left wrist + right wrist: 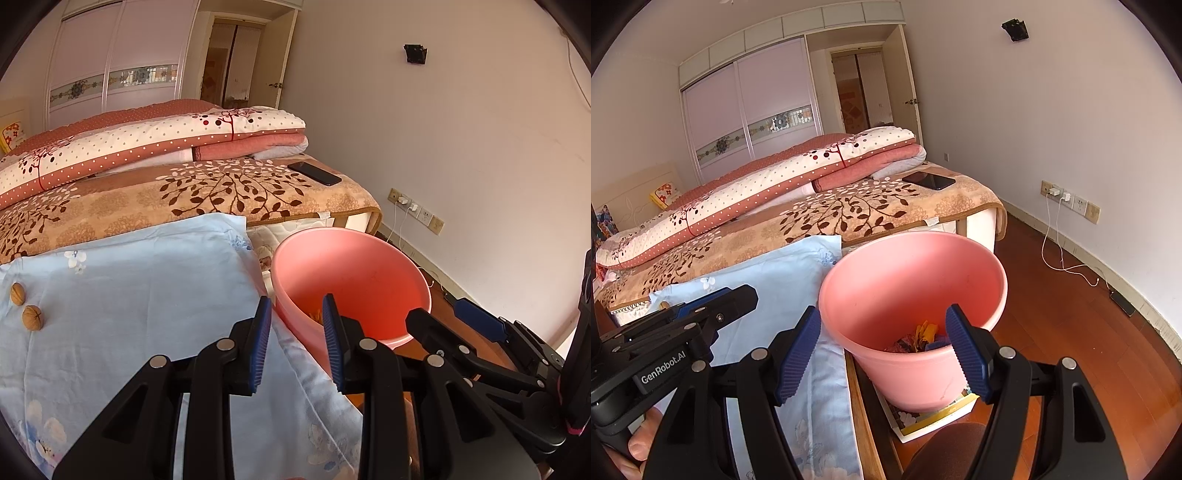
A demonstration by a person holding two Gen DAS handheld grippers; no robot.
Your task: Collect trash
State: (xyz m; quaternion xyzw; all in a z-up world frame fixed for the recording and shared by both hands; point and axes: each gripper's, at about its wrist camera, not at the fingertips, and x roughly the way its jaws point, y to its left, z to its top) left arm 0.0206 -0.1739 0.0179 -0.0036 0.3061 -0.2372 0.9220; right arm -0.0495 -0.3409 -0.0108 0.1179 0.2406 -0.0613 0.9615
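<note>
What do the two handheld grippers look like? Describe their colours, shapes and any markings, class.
Both the left gripper and the right gripper have black plastic frames with triangular cut-outs and round silver rivets. Their fingers carry blue ribbed pads. White lettering "GenRobot.AI" marks the left gripper's body in the right wrist view. No cables show.

Two walnuts (25,305) on blue cloth — scraps (925,338) inside pink bin (886,280)

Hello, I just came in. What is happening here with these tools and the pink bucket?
A person is collecting trash by the bed, with a claw tool in each hand. Both the left claw and the right claw are open and hold nothing. The pink bucket beside the bed already has some scraps at its bottom. Two walnuts lie on the light blue cloth, not yet picked up.
</note>
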